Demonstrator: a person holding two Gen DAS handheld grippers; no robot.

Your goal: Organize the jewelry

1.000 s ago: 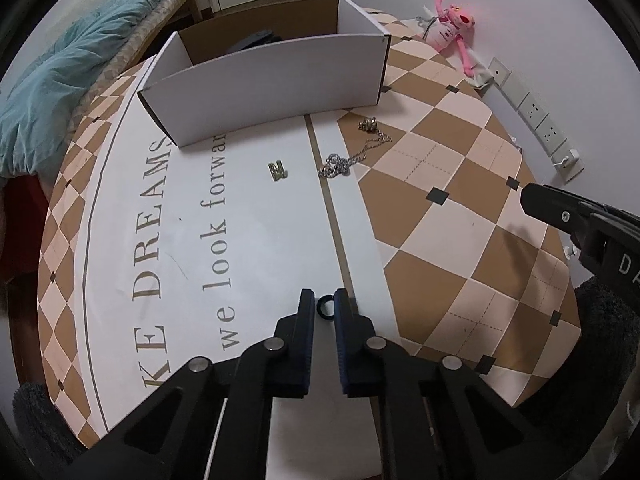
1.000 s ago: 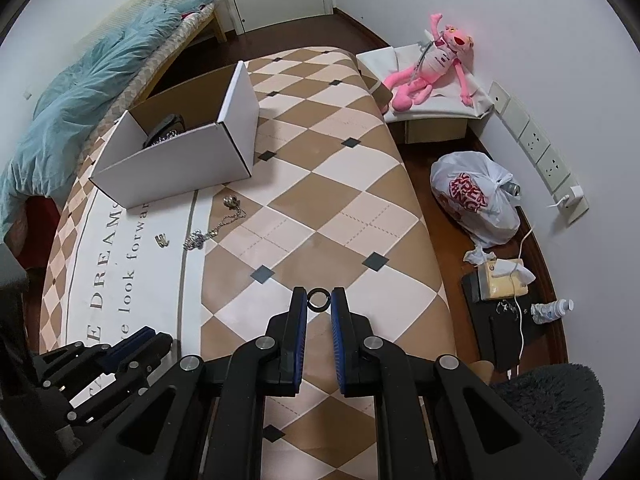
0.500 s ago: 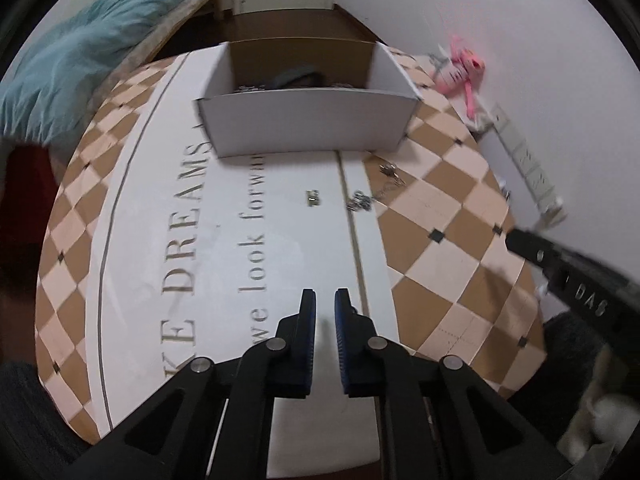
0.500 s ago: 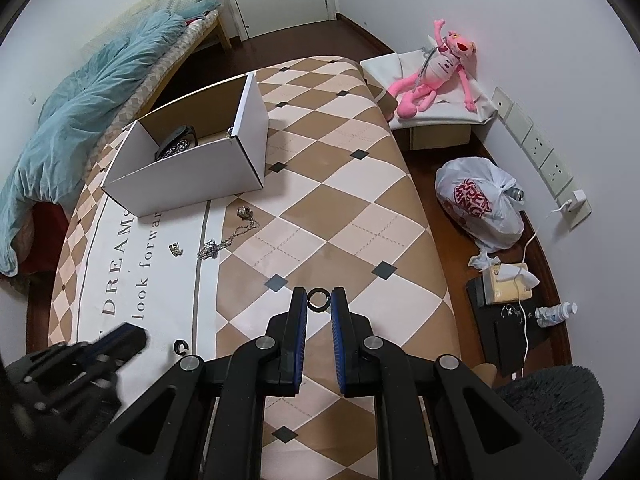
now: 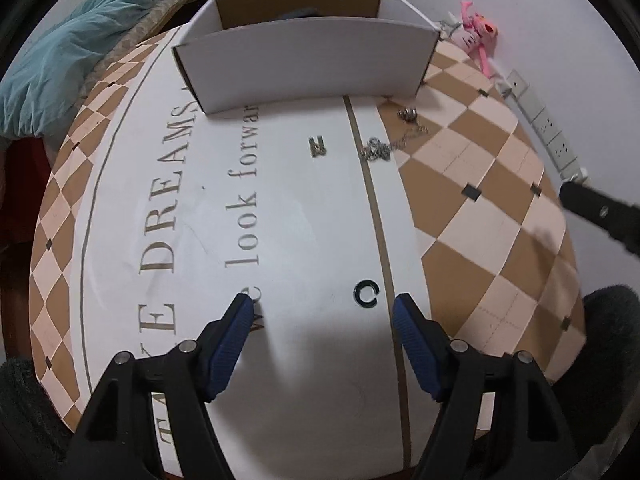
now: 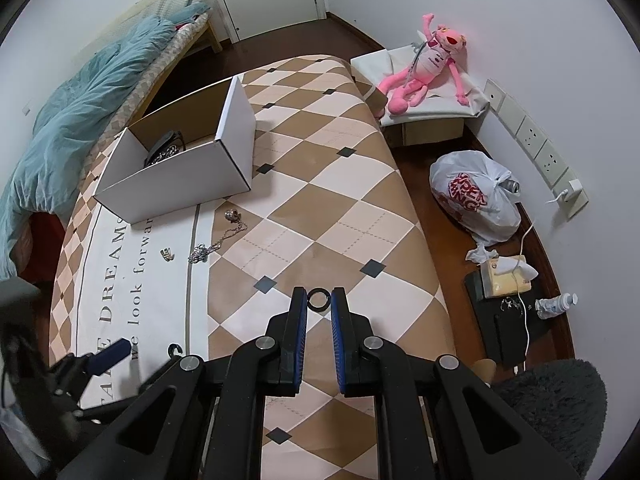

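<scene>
Checkered table (image 5: 472,240): white box (image 5: 304,68), chain (image 5: 390,146), clasp (image 5: 318,147), black ring (image 5: 366,293).

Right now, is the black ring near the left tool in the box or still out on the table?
Out. The black ring lies flat on the white cloth, ahead of the left tool, whose jaws are opening, far short of the cardboard box.

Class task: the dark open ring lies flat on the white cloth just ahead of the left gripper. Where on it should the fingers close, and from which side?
Come from above, the left gripper opening with nothing between its fingers. The open ring lies flat, its gap toward the right. Probably pinch across its outer edges, pads on the far and near arcs, clear of the gap.
</scene>
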